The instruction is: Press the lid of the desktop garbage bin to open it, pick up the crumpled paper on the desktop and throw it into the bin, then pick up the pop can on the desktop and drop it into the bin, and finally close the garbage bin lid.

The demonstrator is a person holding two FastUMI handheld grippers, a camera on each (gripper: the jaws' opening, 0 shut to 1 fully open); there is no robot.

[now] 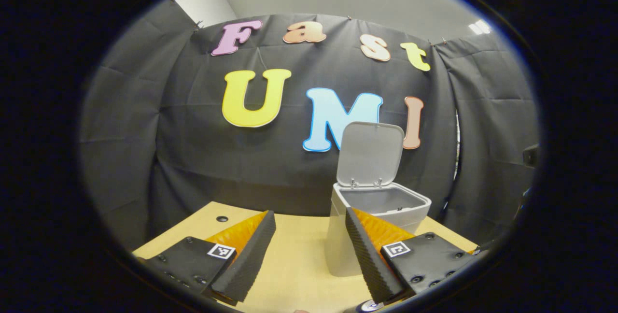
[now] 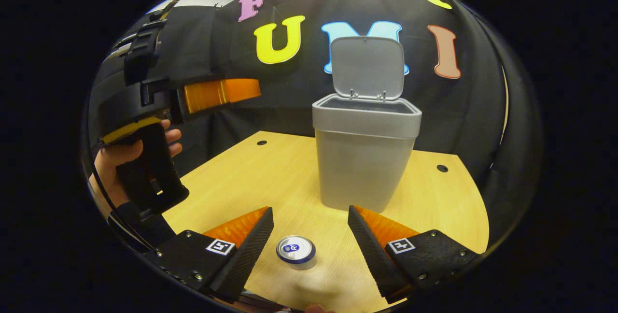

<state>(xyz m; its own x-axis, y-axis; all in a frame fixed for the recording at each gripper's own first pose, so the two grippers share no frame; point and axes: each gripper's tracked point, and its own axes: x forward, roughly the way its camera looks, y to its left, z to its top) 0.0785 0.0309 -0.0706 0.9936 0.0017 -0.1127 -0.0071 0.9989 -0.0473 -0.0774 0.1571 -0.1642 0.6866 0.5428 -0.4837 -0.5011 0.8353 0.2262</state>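
In the left gripper view, my left gripper (image 1: 309, 250) hangs released above the counter (image 1: 294, 269), its fingers spread wide with nothing between them, and the garbage bin (image 1: 374, 226) stands just ahead and a little to the right with its lid (image 1: 371, 153) swung up and open against the booth wall. From this height I look partly down into the bin's mouth, and the part of its inside I can see looks bare; I cannot tell from here whether the crumpled paper is in it. In the right gripper view, my right gripper (image 2: 309, 245) is also released and wide open, held low over the counter, and the pop can (image 2: 296, 250) stands upright between its two fingers, touching neither, with the bin well behind it. This view gives me the can's top and the bin's outer wall, but not the bin's inside; it also shows my left gripper off to the left, raised in a hand (image 2: 126, 158). I judge the can light, thin-walled and smooth, likely empty, so it could dent or slip under a hard squeeze. I would lower the fingers around its side wall at about mid-height and close gently but squarely.
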